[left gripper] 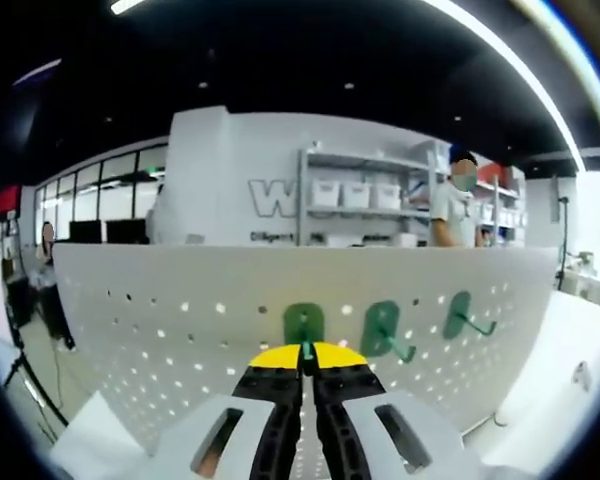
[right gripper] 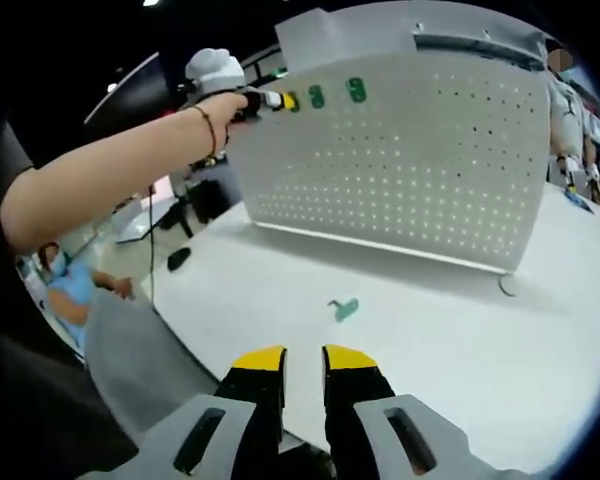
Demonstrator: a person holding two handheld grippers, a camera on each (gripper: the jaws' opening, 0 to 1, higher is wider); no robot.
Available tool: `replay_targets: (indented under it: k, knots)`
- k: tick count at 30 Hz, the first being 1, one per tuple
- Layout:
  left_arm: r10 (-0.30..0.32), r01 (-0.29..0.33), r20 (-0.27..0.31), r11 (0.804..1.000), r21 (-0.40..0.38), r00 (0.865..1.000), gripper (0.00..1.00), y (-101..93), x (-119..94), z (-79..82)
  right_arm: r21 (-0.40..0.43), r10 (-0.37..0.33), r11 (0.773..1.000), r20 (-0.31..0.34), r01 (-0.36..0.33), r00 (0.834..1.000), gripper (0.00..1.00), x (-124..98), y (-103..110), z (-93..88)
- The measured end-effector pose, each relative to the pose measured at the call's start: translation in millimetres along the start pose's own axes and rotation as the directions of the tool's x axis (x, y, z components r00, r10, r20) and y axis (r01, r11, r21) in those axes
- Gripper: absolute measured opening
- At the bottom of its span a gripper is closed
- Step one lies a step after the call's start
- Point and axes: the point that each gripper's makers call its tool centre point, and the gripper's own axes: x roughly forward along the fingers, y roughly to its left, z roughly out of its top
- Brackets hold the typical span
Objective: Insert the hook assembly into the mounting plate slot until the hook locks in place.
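White counter (right gripper: pixel 280 290) is carrying an upright pegboard (right gripper: pixel 420 150); the left hand-held gripper (left gripper: pixel 307 362) is clenching a green hook (left gripper: pixel 304 326) against it to seat it, while the right hand-held gripper (right gripper: pixel 302 362) is waiting released, a spare hook (right gripper: pixel 344 309) just ahead.

I am seeing the left gripper (left gripper: pixel 307 368) covering the lower part of the green hook (left gripper: pixel 304 324) on the pegboard (left gripper: pixel 160 300). How that hook is seating in the holes is staying hidden from me.
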Motion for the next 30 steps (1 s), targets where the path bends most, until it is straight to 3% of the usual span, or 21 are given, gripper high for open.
replay_targets:
  k: [13, 16, 30]
  knots:
    - [-0.034, 0.033, -0.038, 0.999, -0.034, 0.999, 0.05, 0.1, 1.6, -3.5, -0.014, -0.006, 1.0, 0.001, 0.006, 1.0, 0.14, 0.1, 0.7, 0.9]
    - [-0.048, 0.045, -0.045, 0.997, -0.064, 0.998, 0.14, 0.2, 1.1, -4.2, -0.016, -0.007, 1.0, 0.004, 0.007, 1.0, 0.14, -0.4, 1.4, 1.7]
    - [-0.13, 0.127, -0.078, 0.991, -0.041, 0.988, 0.39, -4.3, -23.7, -10.3, -0.037, -0.006, 0.999, 0.004, 0.006, 1.0, 0.15, -0.4, 6.4, 0.8]
